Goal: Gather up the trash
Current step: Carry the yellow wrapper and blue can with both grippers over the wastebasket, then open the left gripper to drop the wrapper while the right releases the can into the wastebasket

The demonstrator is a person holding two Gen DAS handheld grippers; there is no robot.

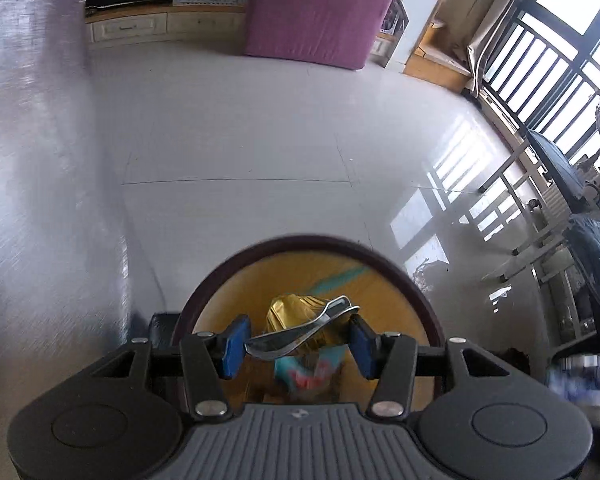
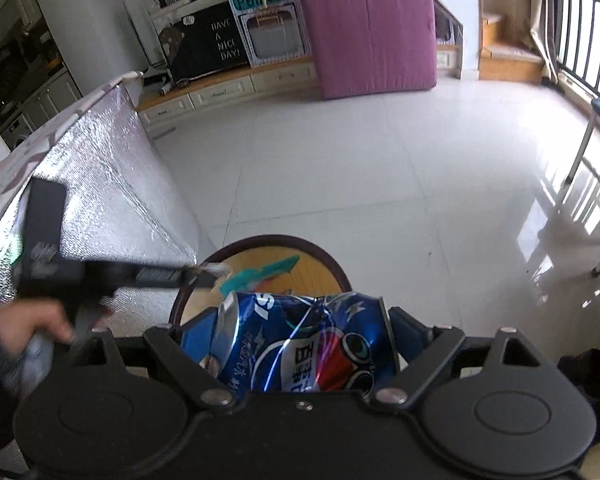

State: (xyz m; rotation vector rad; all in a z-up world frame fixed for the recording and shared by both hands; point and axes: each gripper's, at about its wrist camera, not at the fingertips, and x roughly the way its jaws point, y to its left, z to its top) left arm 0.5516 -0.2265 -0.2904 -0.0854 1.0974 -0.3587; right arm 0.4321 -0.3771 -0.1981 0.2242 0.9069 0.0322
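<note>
So right up close, my right gripper is clamped on a crushed blue soda can, jaws spread wide with the can filling the whole gap between the blue pads and sticking up past them. My left gripper has its jaws about half apart with a metal spoon lying crosswise between the pads (looks gripped at both ends, handle tip toward the right pad). Both are hanging over a round bin with a dark rim and yellow inside. Down in it, just behind the spoon, sits a crumpled gold wrapper, plus a teal packet further in. From the right camera the left tool shows up blurry at the bin's left rim, with a hand on its handle. Beyond that: white tile floor, then a pink cushion leaning against the low cabinet.
</note>
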